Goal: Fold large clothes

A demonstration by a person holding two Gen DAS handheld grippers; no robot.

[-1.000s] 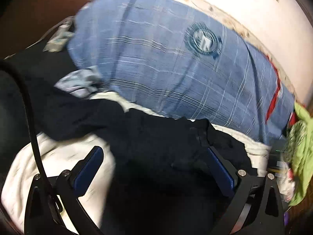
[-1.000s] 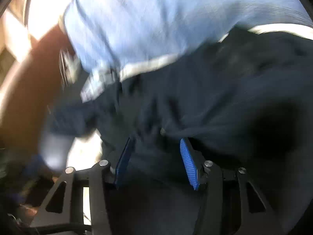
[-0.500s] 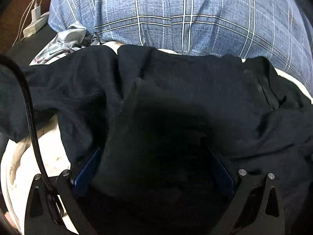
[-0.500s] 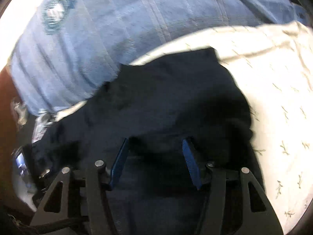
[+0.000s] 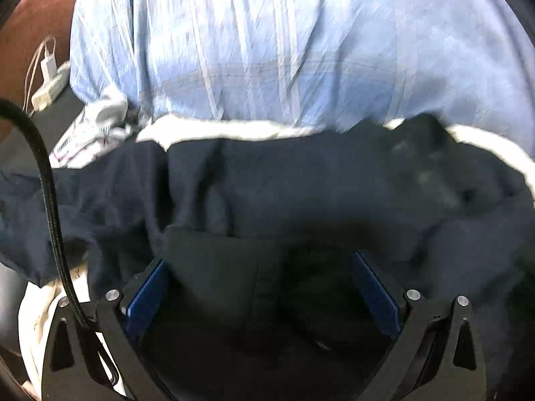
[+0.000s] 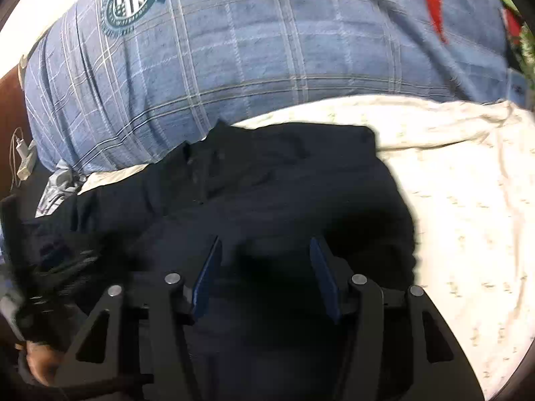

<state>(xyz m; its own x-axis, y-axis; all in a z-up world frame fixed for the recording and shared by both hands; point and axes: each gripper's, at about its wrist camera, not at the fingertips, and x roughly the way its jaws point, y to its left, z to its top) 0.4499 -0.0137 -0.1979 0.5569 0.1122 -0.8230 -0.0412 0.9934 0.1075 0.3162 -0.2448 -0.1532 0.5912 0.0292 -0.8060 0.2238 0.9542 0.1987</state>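
Observation:
A large dark navy garment (image 5: 301, 193) lies crumpled on a cream sheet, in front of a big blue plaid pillow. It also shows in the right wrist view (image 6: 284, 193). My left gripper (image 5: 260, 284) is open, its blue pads wide apart with garment fabric lying between them. My right gripper (image 6: 265, 267) is open too, its pads apart over the dark cloth, near the garment's right edge. The cloth under both grippers is in deep shadow.
The blue plaid pillow (image 6: 267, 50) with a round crest fills the back. The cream sheet (image 6: 468, 200) spreads to the right. A white power strip with charger (image 5: 50, 80) and a patterned light cloth (image 5: 97, 127) lie at the left. A black cable (image 5: 50, 183) crosses the left wrist view.
Both grippers have dropped closer to the garment and now sit low over it. The garment has spread flatter on the sheet. The left view is still motion-blurred.

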